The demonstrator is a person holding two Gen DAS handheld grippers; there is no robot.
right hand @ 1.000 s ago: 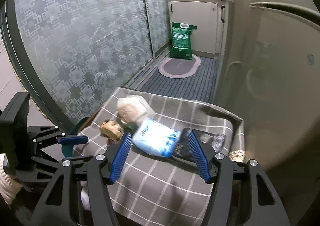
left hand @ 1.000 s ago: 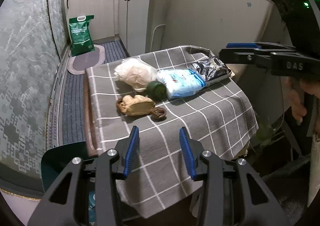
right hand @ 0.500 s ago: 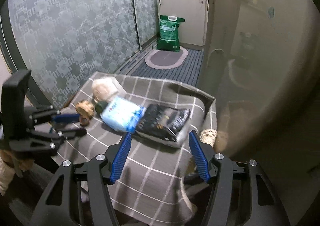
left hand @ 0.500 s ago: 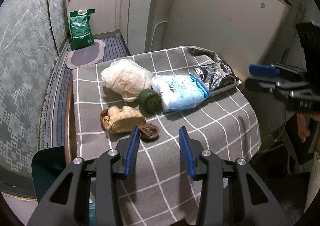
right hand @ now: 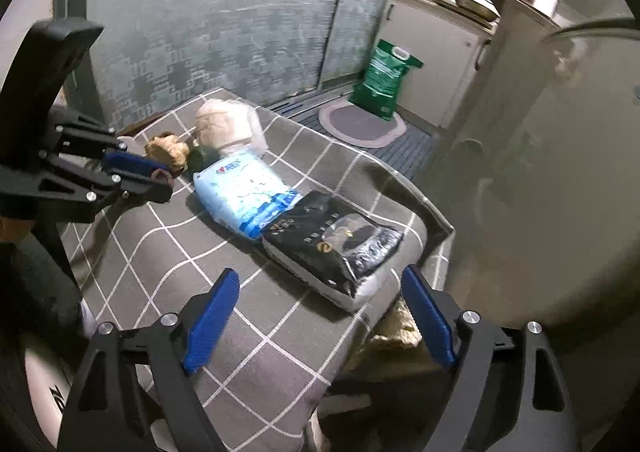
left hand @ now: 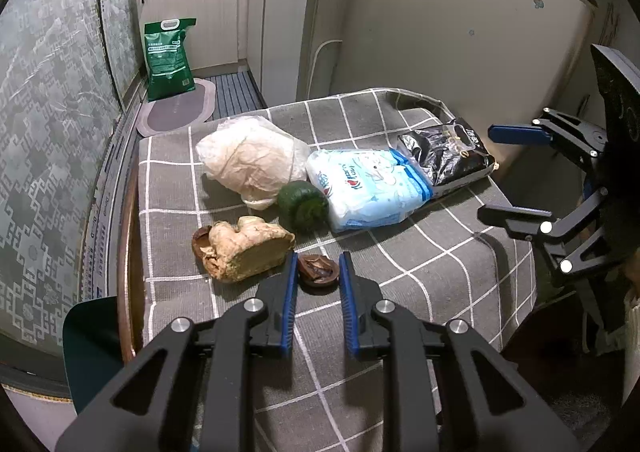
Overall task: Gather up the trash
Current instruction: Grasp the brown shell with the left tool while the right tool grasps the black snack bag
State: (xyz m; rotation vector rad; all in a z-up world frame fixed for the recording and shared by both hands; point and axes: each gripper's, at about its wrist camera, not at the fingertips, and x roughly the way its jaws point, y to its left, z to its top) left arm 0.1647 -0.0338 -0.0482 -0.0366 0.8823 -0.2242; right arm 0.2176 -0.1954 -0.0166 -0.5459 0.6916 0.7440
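Note:
On the grey checked cloth (left hand: 432, 264) lie a small brown shell piece (left hand: 318, 274), a ginger root (left hand: 244, 248), a green vegetable (left hand: 303, 205), a white plastic bag (left hand: 252, 159), a blue-white packet (left hand: 368, 187) and a black packet (left hand: 448, 155). My left gripper (left hand: 318, 282) is open, its jaws on either side of the brown shell piece. My right gripper (right hand: 320, 316) is open and empty, just short of the black packet (right hand: 336, 248); it also shows in the left wrist view (left hand: 516, 171), beside the table's right edge.
A teal bin (left hand: 92, 348) stands below the table's left front corner. A white fridge (left hand: 460, 19) stands behind the table. A green sack (left hand: 168, 51) and a mat (left hand: 176, 111) lie on the floor by the cabinets. Frosted glass doors (right hand: 208, 19) run along the left.
My left gripper has moved forward and down until its jaws flank the brown shell piece. My right gripper has swung toward the table's right side, near the black packet.

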